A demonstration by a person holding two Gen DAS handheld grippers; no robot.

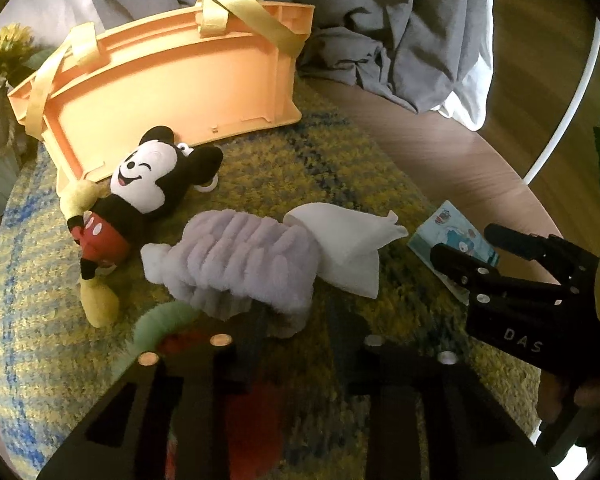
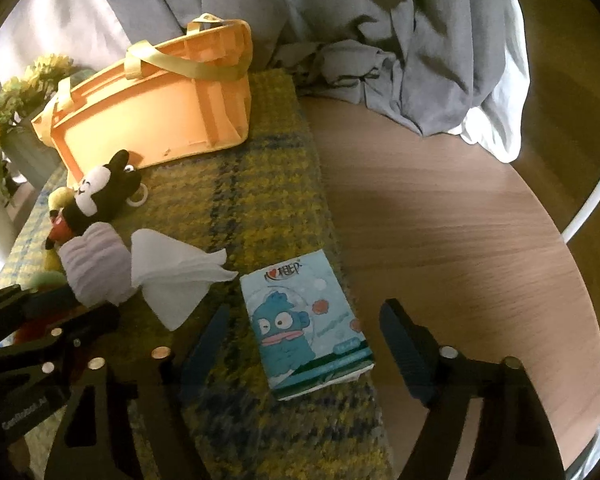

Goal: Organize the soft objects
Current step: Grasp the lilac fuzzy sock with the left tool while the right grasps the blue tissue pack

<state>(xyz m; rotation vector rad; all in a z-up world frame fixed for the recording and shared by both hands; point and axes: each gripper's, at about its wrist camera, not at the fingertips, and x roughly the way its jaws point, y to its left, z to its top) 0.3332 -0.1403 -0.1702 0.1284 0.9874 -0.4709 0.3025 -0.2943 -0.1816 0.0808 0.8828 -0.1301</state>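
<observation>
On the rug, tissue pack lengthwise.

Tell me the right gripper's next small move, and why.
Probably ease the right gripper down and close on the tissue pack. Its fingers are open and already straddle the pack, which lies flat on the yellow rug, apart from the orange basket.

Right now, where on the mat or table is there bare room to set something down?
Free: the mat between the orange basket and the tissue pack, and the bare wooden table right of the mat. Crowded: the mat's left side, where the Mickey plush, lilac fluffy cloth and white tissue lie close together, the cloth overlapping the tissue.
</observation>
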